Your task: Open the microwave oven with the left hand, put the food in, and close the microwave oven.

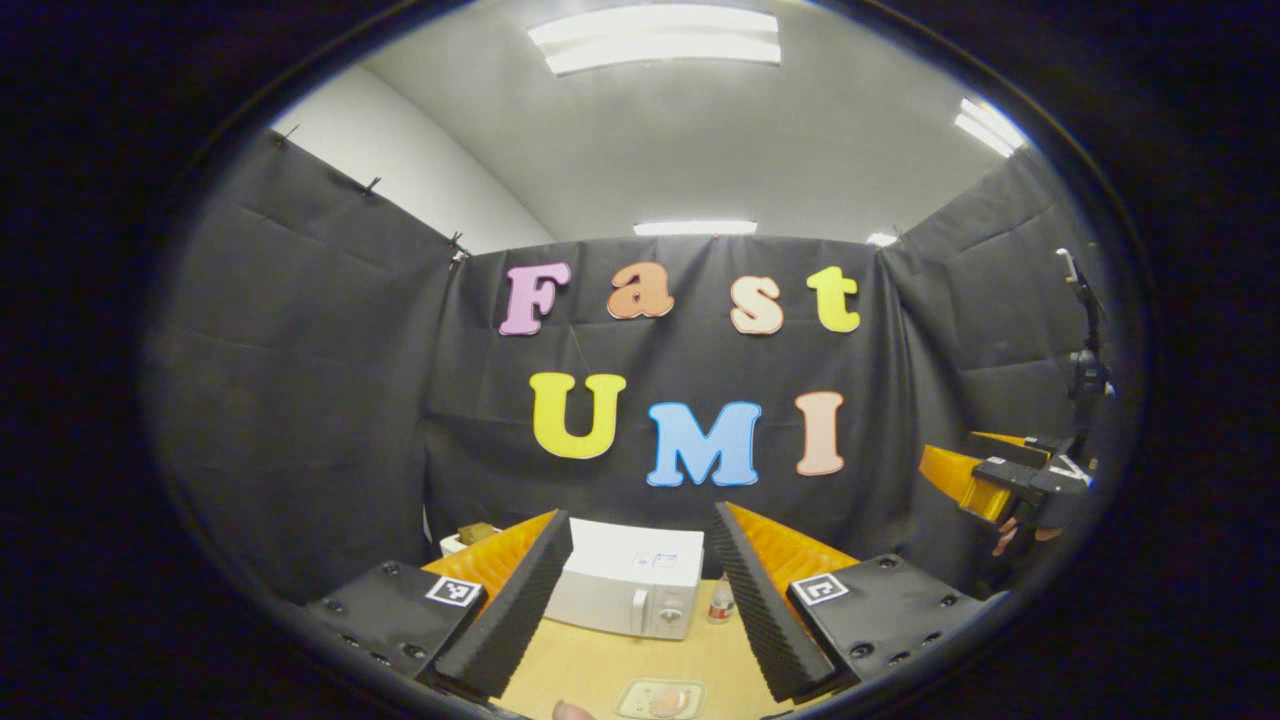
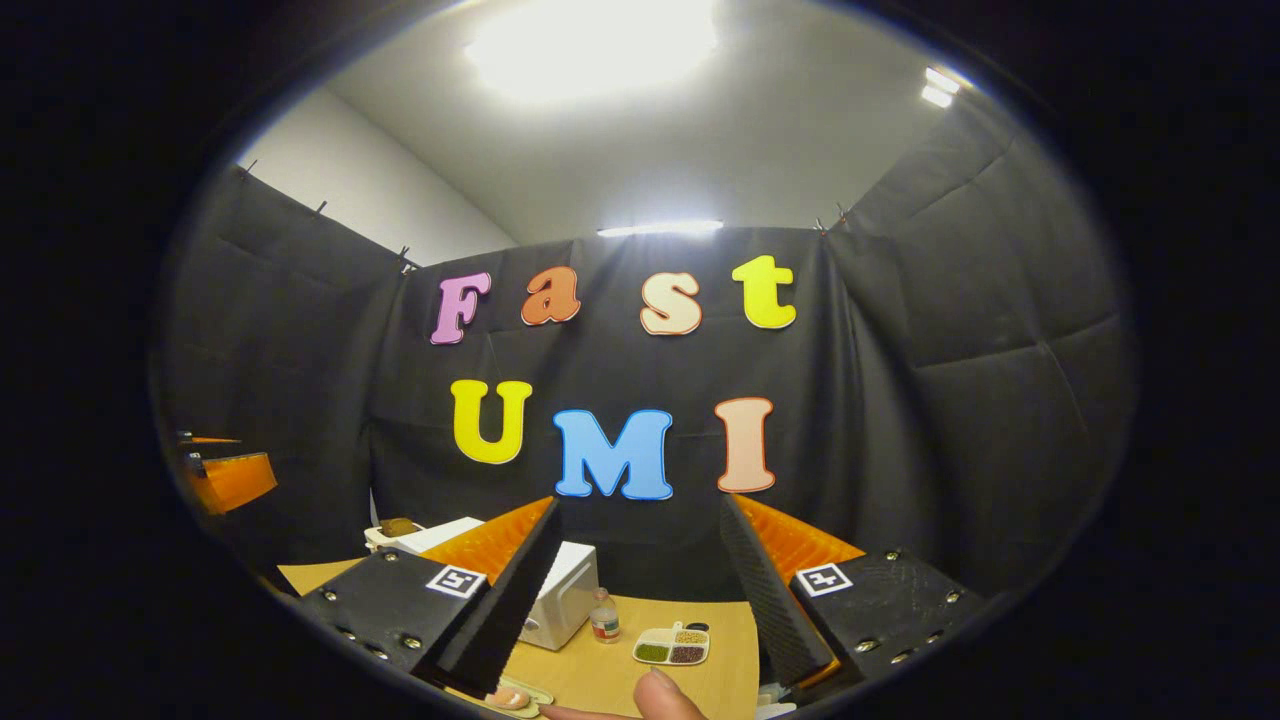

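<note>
Left tongs [image 1: 640, 600] wide open, empty, right tongs [image 2: 640, 600] likewise

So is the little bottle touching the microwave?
Apart. The right gripper view shows bare table between the bottle and the microwave.

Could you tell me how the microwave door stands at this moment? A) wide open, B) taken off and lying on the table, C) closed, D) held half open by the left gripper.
C: in the left gripper view the microwave shows its front flush and shut, with the open left gripper well short of it.
</note>
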Action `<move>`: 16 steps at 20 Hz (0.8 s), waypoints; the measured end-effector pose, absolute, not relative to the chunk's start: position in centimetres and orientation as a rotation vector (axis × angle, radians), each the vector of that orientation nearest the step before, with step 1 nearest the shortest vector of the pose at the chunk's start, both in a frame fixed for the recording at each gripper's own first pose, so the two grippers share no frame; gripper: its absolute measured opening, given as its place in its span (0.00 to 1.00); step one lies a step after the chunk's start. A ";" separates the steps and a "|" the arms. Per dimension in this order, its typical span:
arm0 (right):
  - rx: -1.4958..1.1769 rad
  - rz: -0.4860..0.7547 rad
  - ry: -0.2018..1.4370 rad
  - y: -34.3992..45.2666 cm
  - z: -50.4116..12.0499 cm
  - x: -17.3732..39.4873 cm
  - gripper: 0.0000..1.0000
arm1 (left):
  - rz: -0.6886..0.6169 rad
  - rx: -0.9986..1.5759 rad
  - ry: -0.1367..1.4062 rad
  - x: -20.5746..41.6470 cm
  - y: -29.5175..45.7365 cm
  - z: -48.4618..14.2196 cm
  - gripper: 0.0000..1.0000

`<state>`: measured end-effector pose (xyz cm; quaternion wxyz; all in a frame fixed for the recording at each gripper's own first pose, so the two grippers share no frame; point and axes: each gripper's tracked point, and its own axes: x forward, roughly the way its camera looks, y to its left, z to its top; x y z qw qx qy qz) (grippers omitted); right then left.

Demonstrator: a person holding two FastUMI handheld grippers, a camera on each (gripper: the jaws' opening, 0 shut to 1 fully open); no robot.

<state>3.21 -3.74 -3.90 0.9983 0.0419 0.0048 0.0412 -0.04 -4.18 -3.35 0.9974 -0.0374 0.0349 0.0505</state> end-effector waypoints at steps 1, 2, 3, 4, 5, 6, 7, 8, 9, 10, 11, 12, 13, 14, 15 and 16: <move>0.082 0.061 0.013 -4.5 -4.1 3.2 0.97 | 0.091 -0.084 0.090 0.2 -4.4 -4.7 0.94; 0.093 0.048 0.006 -4.8 -4.2 3.1 0.97 | 0.084 -0.083 0.103 0.6 -4.5 -5.5 0.96; 0.105 0.040 0.009 -4.7 -4.4 3.3 0.96 | 0.081 -0.077 0.115 1.4 -4.1 -6.5 0.94; 0.105 0.037 0.035 -4.7 -5.5 3.3 0.96 | 0.074 -0.072 0.134 2.1 -4.1 -7.8 0.94; 0.094 0.028 0.063 -4.8 -6.3 3.3 0.96 | 0.060 -0.064 0.162 3.0 -4.2 -9.7 0.94; 0.079 0.008 0.072 -5.4 -6.5 3.6 0.97 | 0.046 -0.053 0.197 4.1 -4.4 -11.9 0.94; 0.063 -0.021 0.074 -6.0 -6.6 3.9 0.96 | 0.030 -0.048 0.229 5.2 -4.4 -14.1 0.94; 0.050 -0.051 0.085 -6.5 -7.1 4.3 0.97 | 0.010 -0.052 0.256 6.5 -4.4 -16.2 0.94; 0.040 -0.077 0.108 -6.5 -7.7 4.6 0.96 | -0.011 -0.064 0.282 7.8 -4.6 -18.5 0.97; 0.033 -0.104 0.138 -6.4 -8.6 4.9 0.96 | -0.031 -0.079 0.312 9.2 -4.4 -20.7 0.99; 0.029 -0.128 0.167 -6.2 -9.1 5.2 0.97 | -0.046 -0.093 0.338 10.4 -4.1 -22.7 0.99; 0.026 -0.150 0.190 -5.9 -9.4 5.6 0.97 | -0.060 -0.103 0.352 11.7 -3.7 -24.3 0.94; 0.024 -0.169 0.205 -5.4 -9.5 6.0 0.97 | -0.076 -0.106 0.361 13.0 -3.2 -25.9 0.94; 0.020 -0.188 0.216 -4.8 -9.6 6.5 0.97 | -0.094 -0.101 0.381 14.5 -2.8 -27.6 0.94; 0.011 -0.211 0.229 -4.4 -9.7 6.9 0.97 | -0.113 -0.088 0.409 15.6 -2.6 -29.9 0.94; 0.001 -0.234 0.245 -3.9 -10.1 7.3 0.97 | -0.132 -0.075 0.437 16.5 -2.2 -32.0 0.94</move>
